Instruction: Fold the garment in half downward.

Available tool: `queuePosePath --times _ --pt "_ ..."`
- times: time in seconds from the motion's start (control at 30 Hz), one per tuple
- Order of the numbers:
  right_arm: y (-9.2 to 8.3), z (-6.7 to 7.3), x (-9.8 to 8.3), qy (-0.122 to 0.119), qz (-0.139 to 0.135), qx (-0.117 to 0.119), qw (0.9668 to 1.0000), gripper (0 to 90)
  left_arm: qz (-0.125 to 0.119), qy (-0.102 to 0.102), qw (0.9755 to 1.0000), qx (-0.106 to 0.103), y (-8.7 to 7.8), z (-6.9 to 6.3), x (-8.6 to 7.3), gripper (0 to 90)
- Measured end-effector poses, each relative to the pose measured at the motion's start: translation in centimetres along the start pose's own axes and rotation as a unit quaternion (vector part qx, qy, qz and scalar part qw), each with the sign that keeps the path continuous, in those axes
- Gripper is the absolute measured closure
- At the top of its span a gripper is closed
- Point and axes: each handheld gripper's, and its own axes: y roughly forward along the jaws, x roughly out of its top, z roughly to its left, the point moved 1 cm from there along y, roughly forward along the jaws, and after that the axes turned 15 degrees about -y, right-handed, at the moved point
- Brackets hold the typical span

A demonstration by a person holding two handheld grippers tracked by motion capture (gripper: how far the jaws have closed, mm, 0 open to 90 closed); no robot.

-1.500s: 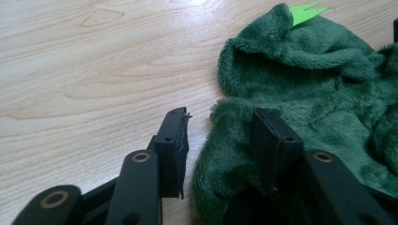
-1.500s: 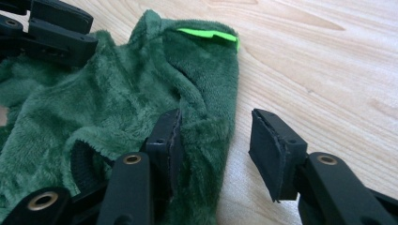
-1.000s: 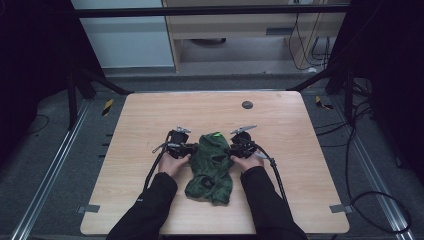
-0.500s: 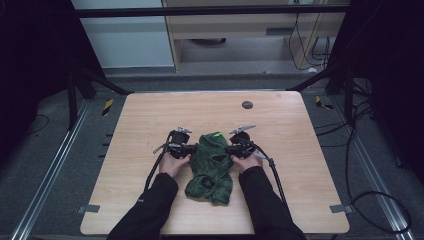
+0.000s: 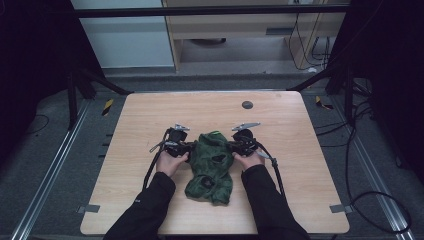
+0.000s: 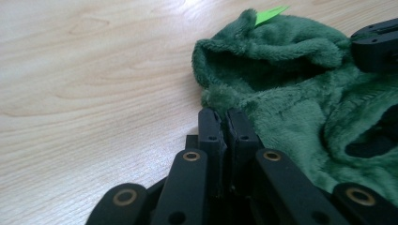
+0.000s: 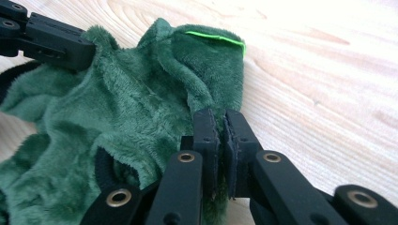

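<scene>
A small dark green plush fleece garment (image 5: 210,167) lies crumpled on the pale wood-grain table (image 5: 300,150), toward the near edge and roughly central, between the person's two black-sleeved forearms. The left gripper (image 5: 189,147) sits at the garment's left upper edge and the right gripper (image 5: 231,146) at its right upper edge, both low on the tabletop. The jaws of both have just been closing. In the left gripper view the left gripper (image 6: 224,123) has its two black jaws drawn almost together with a thin fold of green pile caught between them; in the right gripper view the right gripper (image 7: 218,123) is clenched likewise on the opposite edge of the fleece. Judgement: the step in hand is securing the two upper corners, and the grasp looks made on both sides. The next move would call for lifting and drawing the hands apart evenly, so the cloth opens out flat without slipping from either shallow pinch. A bright green label tab (image 6: 270,13) projects from the collar edge; no writing on it is legible, and no brand marking can be read anywhere
</scene>
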Motion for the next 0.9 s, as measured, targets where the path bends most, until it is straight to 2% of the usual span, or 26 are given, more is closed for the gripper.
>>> queuePosePath --times 0.23,0.47,0.9 --pt "-1.2 0.1 0.6 -0.004 -0.023 0.004 0.9997 84.9 -0.012 0.014 0.9998 -0.008 -1.8 -0.9 0.1 86.2" --pt "-2.4 0.2 0.8 -0.021 -0.034 0.007 0.9992 85.0 -0.020 0.022 0.9994 -0.020 -3.2 -1.6 0.0 86.2" --pt "-4.7 1.9 0.9 -0.050 -0.062 0.020 0.9966 85.0 -0.031 0.030 0.9981 -0.044 -5.6 -2.1 -1.6 86.2"
